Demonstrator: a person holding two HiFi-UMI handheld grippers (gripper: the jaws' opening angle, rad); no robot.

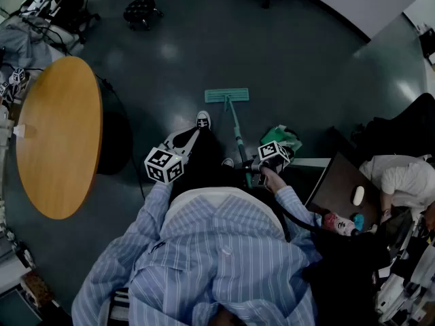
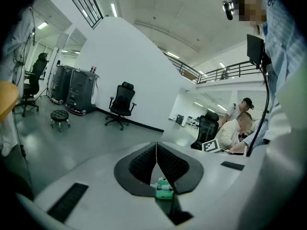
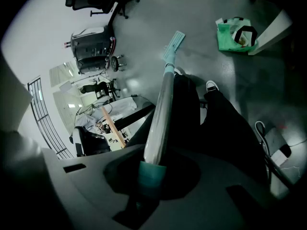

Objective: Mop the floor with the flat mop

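Note:
The flat mop's teal head (image 1: 227, 95) lies flat on the dark floor ahead of my feet, and it shows far off in the right gripper view as the teal head (image 3: 174, 44). Its handle (image 1: 238, 134) runs back to my right gripper (image 1: 257, 168). That right gripper (image 3: 152, 169) is shut on the handle (image 3: 160, 114), just above its teal grip sleeve. My left gripper (image 1: 189, 136) is held over my left leg, apart from the handle. In its own view the left gripper (image 2: 156, 157) has its pads pressed together; a small teal piece sits at their base.
A round wooden table (image 1: 61, 134) stands to the left. A green bag (image 1: 282, 138) lies right of the handle. A dark desk (image 1: 343, 189) with a seated person (image 1: 401, 178) is at the right. A stool (image 1: 141, 12) and an office chair (image 2: 121, 104) stand farther off.

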